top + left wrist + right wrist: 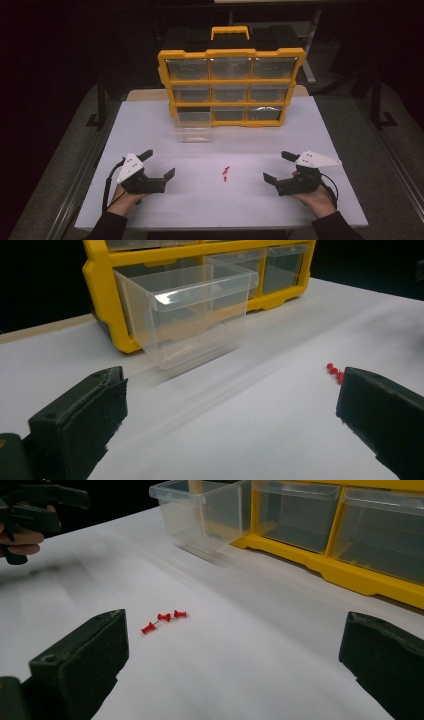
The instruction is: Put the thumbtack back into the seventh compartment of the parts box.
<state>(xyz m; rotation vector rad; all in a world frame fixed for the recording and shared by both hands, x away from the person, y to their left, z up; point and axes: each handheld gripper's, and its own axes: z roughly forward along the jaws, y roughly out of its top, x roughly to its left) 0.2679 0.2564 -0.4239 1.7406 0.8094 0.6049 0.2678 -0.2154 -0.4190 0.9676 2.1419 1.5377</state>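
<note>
Three red push pins [225,173] lie close together near the middle of the white table [300,125]; in the right gripper view the pins [164,619] sit just ahead of the jaws. A clear plastic drawer [193,126] stands pulled out on the table in front of the yellow organizer [231,85]. My left gripper [159,165] rests open at the front left, facing the drawer [187,315]. My right gripper [278,166] rests open at the front right, nothing between its jaws.
The organizer has a yellow frame, several clear drawers and a carry handle [229,31], and stands upright at the table's far side. Its bottom-left slot is vacant. Dark floor and table legs surround the table.
</note>
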